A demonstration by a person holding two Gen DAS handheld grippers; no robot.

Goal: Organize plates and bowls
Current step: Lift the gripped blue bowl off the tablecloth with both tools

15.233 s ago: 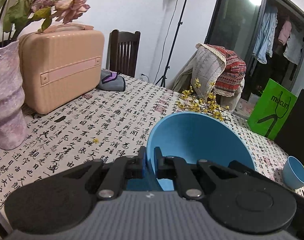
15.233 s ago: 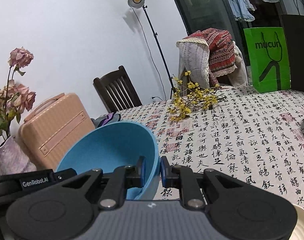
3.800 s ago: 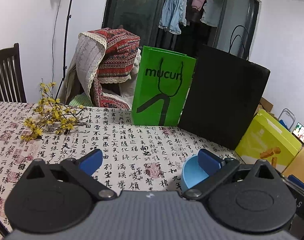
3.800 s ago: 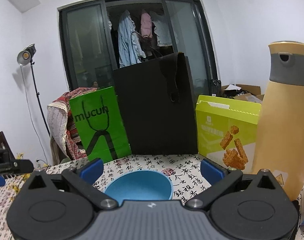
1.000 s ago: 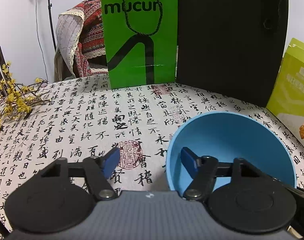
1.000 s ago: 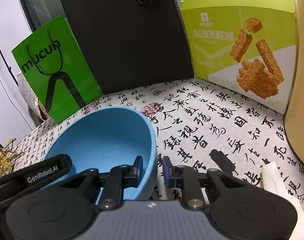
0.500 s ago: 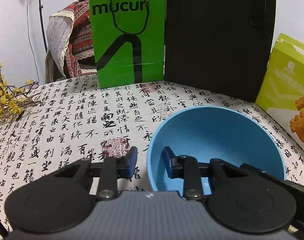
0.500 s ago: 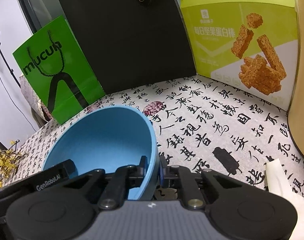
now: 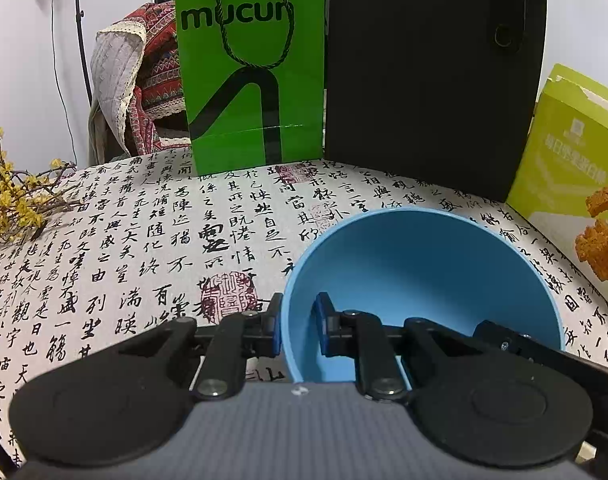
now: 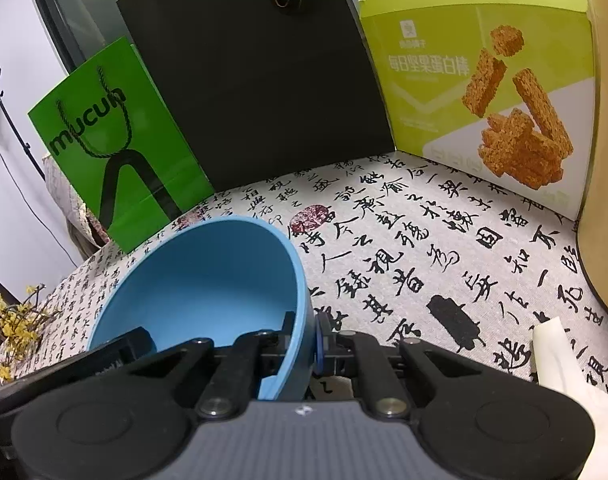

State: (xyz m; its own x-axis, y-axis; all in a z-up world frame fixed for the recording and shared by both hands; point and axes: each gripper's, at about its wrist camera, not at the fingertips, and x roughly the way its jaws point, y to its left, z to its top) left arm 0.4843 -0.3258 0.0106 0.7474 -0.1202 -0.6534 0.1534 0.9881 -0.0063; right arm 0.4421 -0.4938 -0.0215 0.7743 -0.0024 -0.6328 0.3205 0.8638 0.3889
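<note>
A small blue bowl [image 9: 424, 272] sits over the calligraphy-print tablecloth [image 9: 144, 240], near the bags at the back. My left gripper [image 9: 298, 330] is shut on the bowl's left rim, one finger inside and one outside. My right gripper [image 10: 306, 340] is shut on the right rim of the same blue bowl [image 10: 208, 280], one finger inside and one outside. The right gripper's arm shows at the lower right of the left wrist view. The bowl's base is hidden, so I cannot tell if it touches the table.
A green paper bag [image 9: 248, 68] and a black bag [image 9: 432, 76] stand behind the bowl. A lime snack box [image 10: 484, 80] stands at the right, with a tan bottle at the far right edge [image 10: 606, 160]. Yellow flower twigs [image 9: 16, 200] lie at the left. A white object [image 10: 560, 364] lies at the lower right.
Over the last second both grippers closed onto the bowl's rim: the left from wide open, the right from a narrow gap. The bowl has hardly shifted.
</note>
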